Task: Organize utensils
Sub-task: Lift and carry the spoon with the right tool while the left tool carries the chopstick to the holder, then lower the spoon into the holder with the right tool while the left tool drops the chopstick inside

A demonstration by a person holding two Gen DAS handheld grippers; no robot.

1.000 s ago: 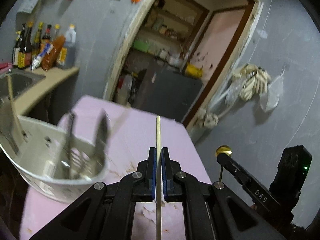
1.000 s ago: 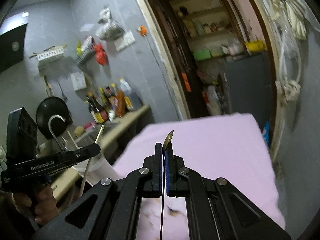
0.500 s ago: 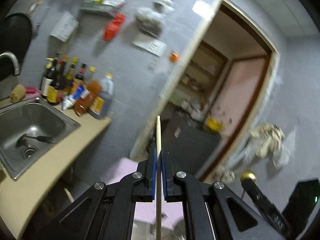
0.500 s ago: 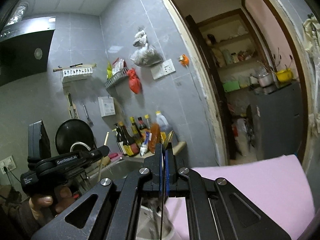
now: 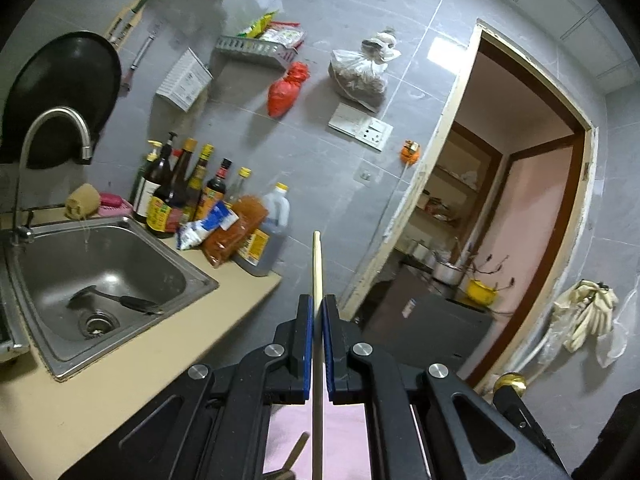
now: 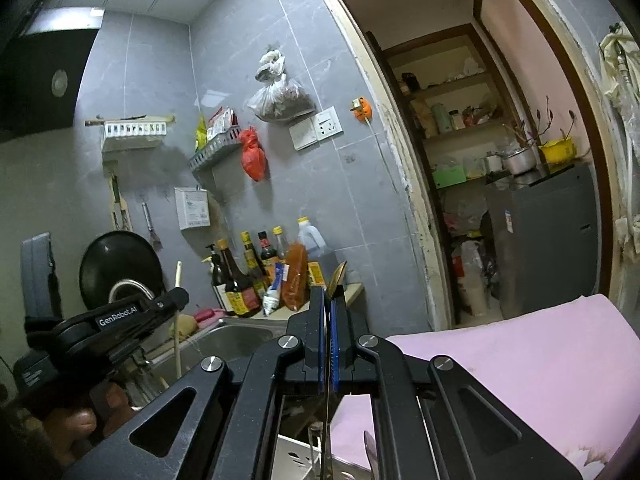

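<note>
While the left gripper (image 5: 316, 312) looks out at the kitchen wall, its fingers are pinched tight on a chopstick (image 5: 317, 268), w/ the stick standing straight up between the blue pads. It pokes out past the tips and also runs down below, so the hold is near its middle, prob. so it won't tip. Left of it is a steel sink (image 5: 100, 276) w/ a spatula (image 5: 116, 299) lying in the bottom, and sauce bottles (image 5: 188, 196) stand on the bench (image 5: 132, 364). Pink cloth (image 5: 344, 440) shows low down under the fingers.

From the right wrist view, the right gripper (image 6: 329, 320) is squeezed shut on a thin metal utensil (image 6: 338, 274); only its gold tip shows above, so I can't tell what kind it is. It is held upright too, prob. so it can drop handle-down into a holder. A white basket (image 6: 296, 460) sits right under the fingers, at the edge of the pink cloth (image 6: 520, 360). The left gripper (image 6: 178, 300) shows at the left w/ its chopstick (image 6: 177, 320) upright, over by the sink (image 6: 236, 340). Both things are up in the air, not put away yet.
</note>
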